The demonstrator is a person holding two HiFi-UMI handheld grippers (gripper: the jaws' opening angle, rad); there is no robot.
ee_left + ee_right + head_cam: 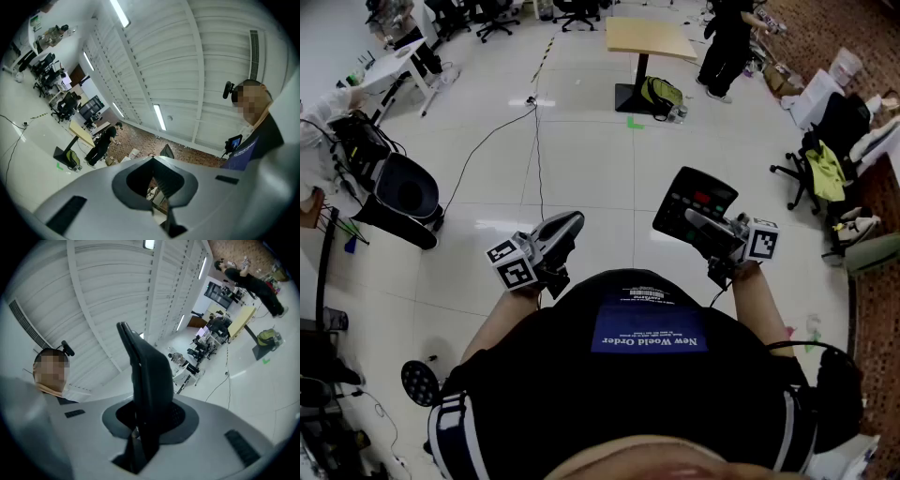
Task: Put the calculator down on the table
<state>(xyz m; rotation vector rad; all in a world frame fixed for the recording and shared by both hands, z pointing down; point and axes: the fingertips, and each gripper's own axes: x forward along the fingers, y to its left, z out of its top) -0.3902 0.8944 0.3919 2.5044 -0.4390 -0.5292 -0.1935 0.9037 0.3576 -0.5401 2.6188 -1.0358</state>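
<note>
A black calculator (697,200) with a small red display is held up in the air in front of my chest, tilted. My right gripper (697,222) is shut on its near edge. In the right gripper view the calculator (149,373) shows edge-on, a dark slab rising from between the grey jaws of that gripper (143,420). My left gripper (565,228) hangs level at the left with its jaws together and nothing in them. In the left gripper view that gripper (153,161) points up at the ceiling. A wooden table (649,37) stands far ahead across the floor.
A green backpack (662,95) lies at the table's base. A person (727,37) stands to the table's right. A black bin (406,191) and a cable (502,127) are on the left floor. An office chair (821,161) with clothes stands at the right.
</note>
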